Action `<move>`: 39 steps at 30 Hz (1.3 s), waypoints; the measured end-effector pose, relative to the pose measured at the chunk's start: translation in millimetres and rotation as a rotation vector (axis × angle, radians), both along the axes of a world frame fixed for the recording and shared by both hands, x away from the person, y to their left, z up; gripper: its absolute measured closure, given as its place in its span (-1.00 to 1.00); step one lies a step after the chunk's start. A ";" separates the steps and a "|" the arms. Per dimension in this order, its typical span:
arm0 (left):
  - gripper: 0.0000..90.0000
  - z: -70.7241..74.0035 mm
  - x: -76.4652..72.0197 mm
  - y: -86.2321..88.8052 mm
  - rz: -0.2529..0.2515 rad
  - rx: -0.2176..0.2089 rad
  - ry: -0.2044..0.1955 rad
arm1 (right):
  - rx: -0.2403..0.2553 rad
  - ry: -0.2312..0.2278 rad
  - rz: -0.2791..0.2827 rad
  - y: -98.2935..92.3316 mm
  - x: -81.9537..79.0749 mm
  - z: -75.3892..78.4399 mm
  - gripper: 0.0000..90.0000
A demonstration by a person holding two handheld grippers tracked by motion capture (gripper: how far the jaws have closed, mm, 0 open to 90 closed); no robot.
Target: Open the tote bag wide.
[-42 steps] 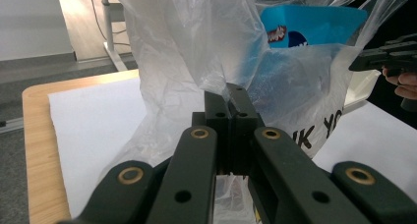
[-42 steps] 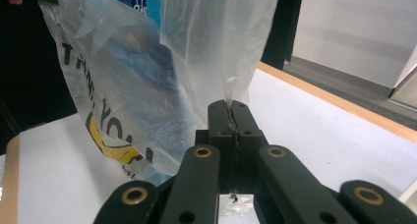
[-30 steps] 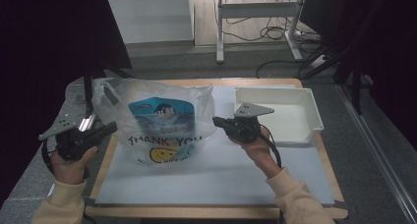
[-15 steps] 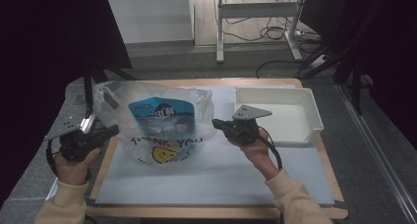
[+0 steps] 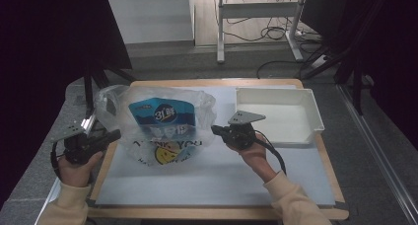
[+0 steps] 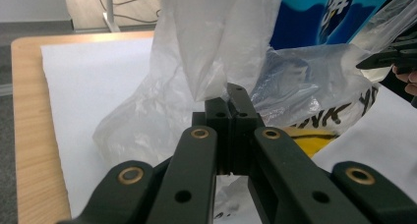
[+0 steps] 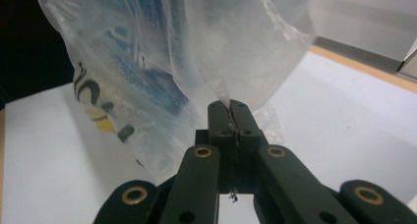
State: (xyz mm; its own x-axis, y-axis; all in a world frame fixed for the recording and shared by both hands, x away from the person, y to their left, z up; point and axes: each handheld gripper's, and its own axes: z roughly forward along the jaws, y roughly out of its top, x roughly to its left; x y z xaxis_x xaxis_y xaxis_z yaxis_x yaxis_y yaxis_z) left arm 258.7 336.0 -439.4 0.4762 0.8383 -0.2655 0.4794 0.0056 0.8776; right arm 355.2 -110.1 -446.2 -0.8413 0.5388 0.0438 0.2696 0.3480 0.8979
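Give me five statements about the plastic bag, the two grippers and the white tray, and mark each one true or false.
1. The left gripper is shut on the plastic bag. True.
2. The right gripper is open and clear of the bag. False: it is shut, with the bag's film pinched between its fingers.
3. A blue package sits inside the bag. True.
4. The white tray holds the blue package. False: the package is in the bag, and nothing can be seen lying in the tray.
5. The bag lies inside the tray. False: it is on the white sheet, to the left of the tray in the high view.
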 end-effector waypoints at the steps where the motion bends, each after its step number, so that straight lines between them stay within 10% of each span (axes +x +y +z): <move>1: 1.00 -3.0 0.6 -0.2 0.000 0.002 0.007 | -0.009 0.009 -0.001 0.8 -0.1 -4.1 0.97; 29: 1.00 -44.9 12.0 -7.7 -0.010 0.019 0.122 | -0.125 0.087 -0.009 10.5 4.7 -43.5 0.97; 39: 1.00 -59.2 13.2 -9.1 -0.013 0.029 0.155 | -0.192 0.180 -0.027 16.0 2.4 -64.7 0.97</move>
State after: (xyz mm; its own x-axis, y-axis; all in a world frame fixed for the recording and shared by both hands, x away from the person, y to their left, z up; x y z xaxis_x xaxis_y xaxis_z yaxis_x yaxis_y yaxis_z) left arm 271.9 326.8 -498.6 0.4419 0.8409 -0.3124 0.6093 -0.0257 0.7925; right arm 357.6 -94.1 -510.9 -0.8146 0.5736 0.0861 0.4303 0.4980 0.7529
